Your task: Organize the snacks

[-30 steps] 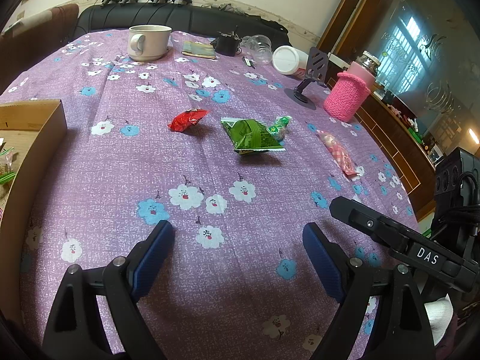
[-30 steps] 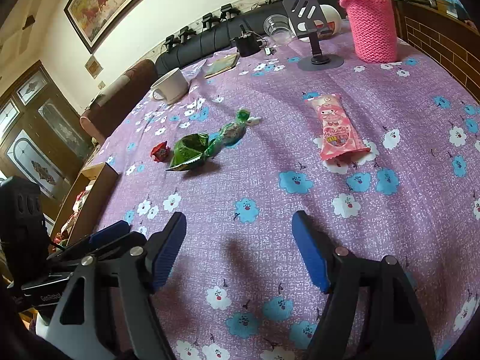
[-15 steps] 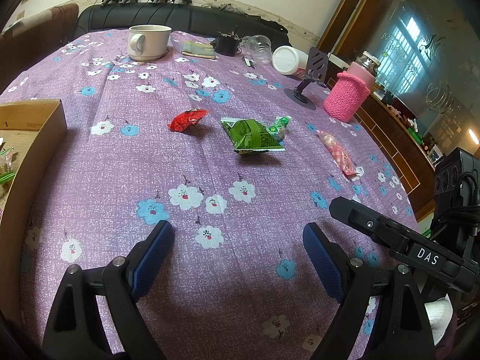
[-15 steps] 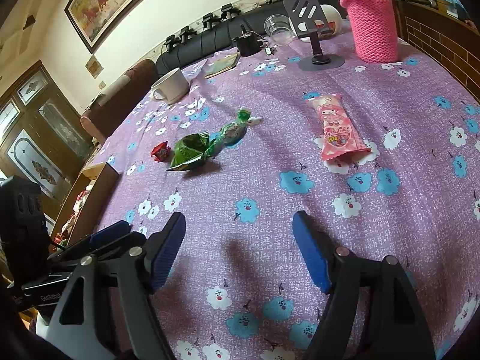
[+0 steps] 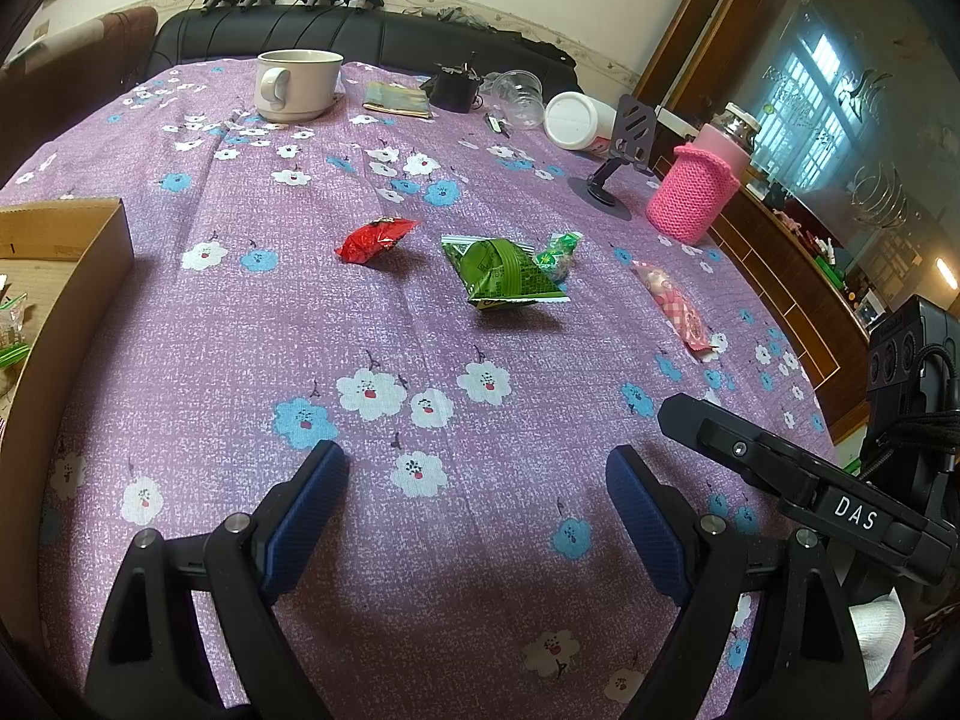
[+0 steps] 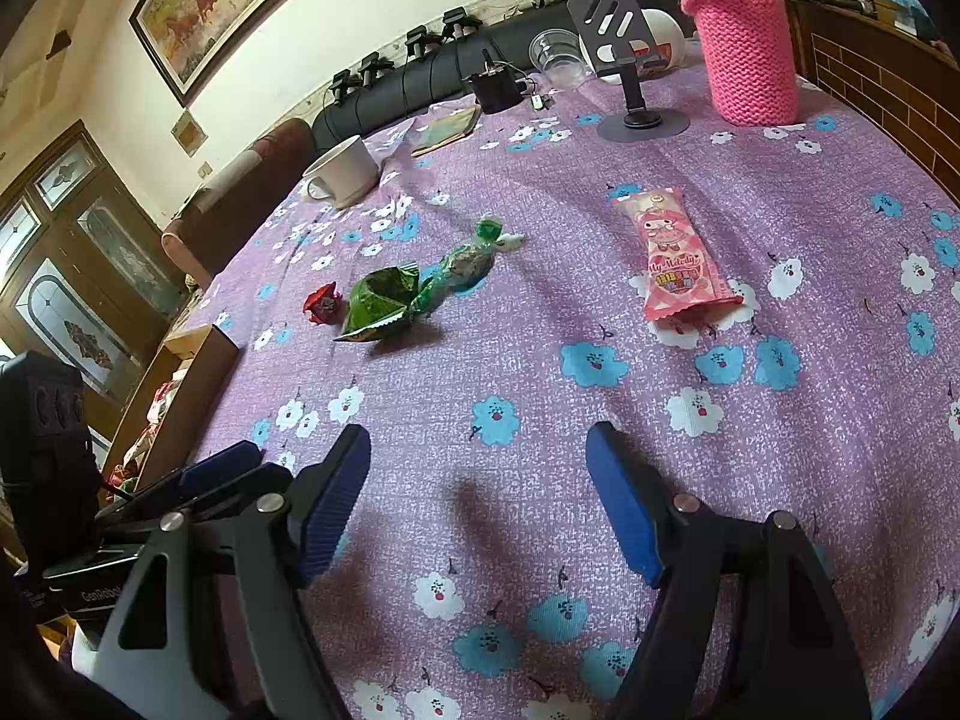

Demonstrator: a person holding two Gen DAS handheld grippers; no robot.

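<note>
Both sets of tongs wide apart, gripping nothing: left gripper [image 5: 474, 480] and right gripper [image 6: 477, 462] just parked low over the purple tablecloth [image 5: 240, 324]. Four snacks loose mid-table: red packet [image 5: 375, 239], green packet [image 5: 501, 273] touching a small green candy bag [image 5: 558, 252], pink wafer pack [image 6: 675, 258] off to the side. Cardboard box [image 5: 66, 252] at the left edge, some snacks inside already, so probably the drop-off spot.

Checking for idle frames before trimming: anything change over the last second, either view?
Nothing visibly changed. Both the left hand-held gripper and the right hand-held gripper hang open and empty over the tablecloth. The red packet, green packet, green candy and pink packet lie where they were, outside the cardboard box.
</note>
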